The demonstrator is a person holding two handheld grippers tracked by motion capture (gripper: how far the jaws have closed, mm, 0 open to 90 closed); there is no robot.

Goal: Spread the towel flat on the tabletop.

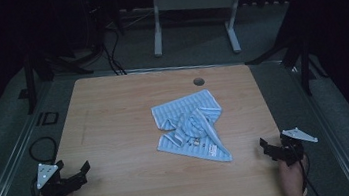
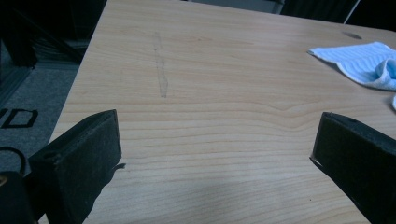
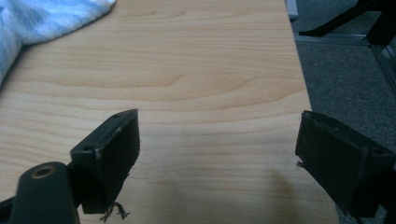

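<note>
Each black gripper [image 1: 78, 173] carries a grey three-cornered plate (cable trailing).

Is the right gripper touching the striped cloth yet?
Apart. The high view shows the right gripper at the table's near right edge, with bare wood between it and the striped cloth; its jaws stand open.

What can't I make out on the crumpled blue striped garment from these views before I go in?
- Crumpled light-blue striped garment: its folds hide the layers underneath in the high view.
- Small white label on its near edge: print too small to read.
- Left gripper view: the right frame edge cuts off most of the garment.
- Right gripper view: the top-left frame corner cuts it off.
</note>
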